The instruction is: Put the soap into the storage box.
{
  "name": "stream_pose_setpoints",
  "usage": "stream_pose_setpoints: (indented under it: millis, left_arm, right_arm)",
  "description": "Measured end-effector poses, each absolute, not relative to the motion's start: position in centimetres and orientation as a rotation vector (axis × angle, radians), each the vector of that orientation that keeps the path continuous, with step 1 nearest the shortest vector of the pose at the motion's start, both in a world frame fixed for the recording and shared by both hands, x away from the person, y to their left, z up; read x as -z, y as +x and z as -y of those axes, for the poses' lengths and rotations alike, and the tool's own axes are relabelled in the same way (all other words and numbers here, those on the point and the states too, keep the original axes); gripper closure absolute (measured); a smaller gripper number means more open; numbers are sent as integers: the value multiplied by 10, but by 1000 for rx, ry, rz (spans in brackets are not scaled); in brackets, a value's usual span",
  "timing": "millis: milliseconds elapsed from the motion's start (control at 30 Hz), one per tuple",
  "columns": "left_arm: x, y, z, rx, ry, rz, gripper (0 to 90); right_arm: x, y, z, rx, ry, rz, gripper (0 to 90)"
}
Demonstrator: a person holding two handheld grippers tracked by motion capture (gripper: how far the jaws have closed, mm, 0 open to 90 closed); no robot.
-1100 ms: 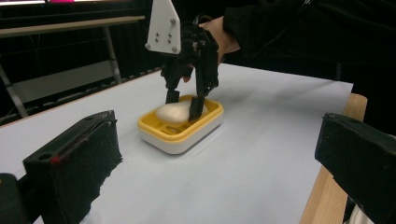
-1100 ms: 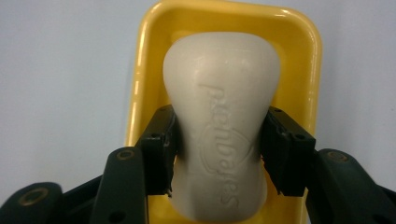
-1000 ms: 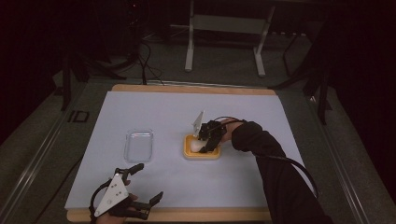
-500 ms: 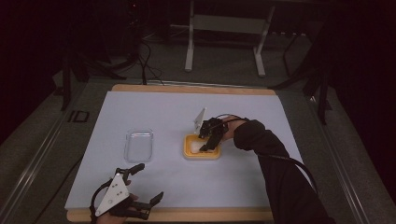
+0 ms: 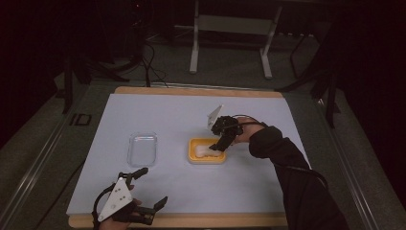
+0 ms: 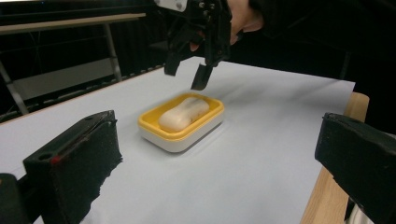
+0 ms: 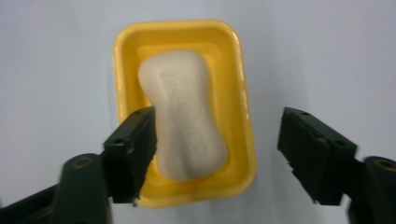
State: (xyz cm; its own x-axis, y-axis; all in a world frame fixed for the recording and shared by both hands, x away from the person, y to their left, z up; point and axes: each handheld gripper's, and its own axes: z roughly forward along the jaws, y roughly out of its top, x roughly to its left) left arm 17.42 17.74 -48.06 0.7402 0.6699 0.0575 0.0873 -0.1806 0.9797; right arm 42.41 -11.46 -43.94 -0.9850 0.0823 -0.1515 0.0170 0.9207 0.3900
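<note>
High view: a yellow rectangular plastic soap dish (image 5: pixel 207 151) sits right of centre on the pale blue sheet covering the wood-edged counter (image 5: pixel 191 103), and it serves as the landmark for everything else. Inside the dish lies a cream-white, waisted bar of soap (image 5: pixel 203 151), resting flat along the dish's long axis.

Directly above the dish's right end hangs the right hand-held gripper (image 5: pixel 218 145), held by a hand in a dark sleeve that reaches in from the right. Its jaws are spread wide and hold nothing. In the right gripper view the soap (image 7: pixel 184 114) lies below and between the two black jaws, nearer the left one, with the dish rim (image 7: pixel 245 107) also inside the gap. In the left gripper view the right hand-held gripper (image 6: pixel 187 79) hovers just above the far end of the dish (image 6: pixel 182 126), clear of the soap (image 6: pixel 183 113).

Left of the dish, near but apart, a clear shallow rectangular plastic tray (image 5: pixel 142 148) lies flat on the sheet.

Well below and left of the dish, at the near edge of the counter, the left hand-held gripper (image 5: pixel 151 188) rests low in the person's hand, its jaws spread apart and empty, pointing toward the dish.
</note>
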Motion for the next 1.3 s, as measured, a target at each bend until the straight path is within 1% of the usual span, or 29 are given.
stream_pose_setpoints:
  millis: [33, 200, 300, 367, 400, 467, 567, 833, 933, 1267, 1300]
  left_arm:
    - [481, 174, -177, -581, 1695, -610, 2]
    - [481, 174, -176, -582, 1701, -607, 2]
    - [481, 174, -176, -582, 1703, -607, 2]
    - [481, 174, -176, -582, 1704, -608, 2]
    - [481, 174, -176, -581, 1704, -608, 2]
    - [481, 174, -176, -573, 1702, -601, 2]
    - [481, 174, -175, -566, 1695, -598, 2]
    - [481, 174, -175, -573, 1706, -601, 2]
    - [481, 174, -175, -576, 1708, -599, 2]
    - [481, 174, -174, -567, 1708, -590, 2]
    - [481, 174, -175, -567, 1709, -593, 2]
  right_arm:
    - [439, 423, 118, -601, 108, -2900, 234]
    - [435, 421, 135, -657, 216, -2841, 244]
    - [432, 419, 145, -686, 284, -2801, 209]
    - [431, 417, 151, -711, 314, -2787, 160]
    - [430, 415, 153, -716, 346, -2789, 121]
    - [429, 411, 160, -735, 358, -2792, 99]
    - [429, 407, 165, -748, 388, -2775, 99]
    - [440, 384, 197, -855, 574, -2680, 101]
    - [444, 378, 207, -909, 683, -2620, 101]
    - [468, 358, 220, -941, 900, -2480, 101]
    - [471, 355, 224, -948, 946, -2437, 131]
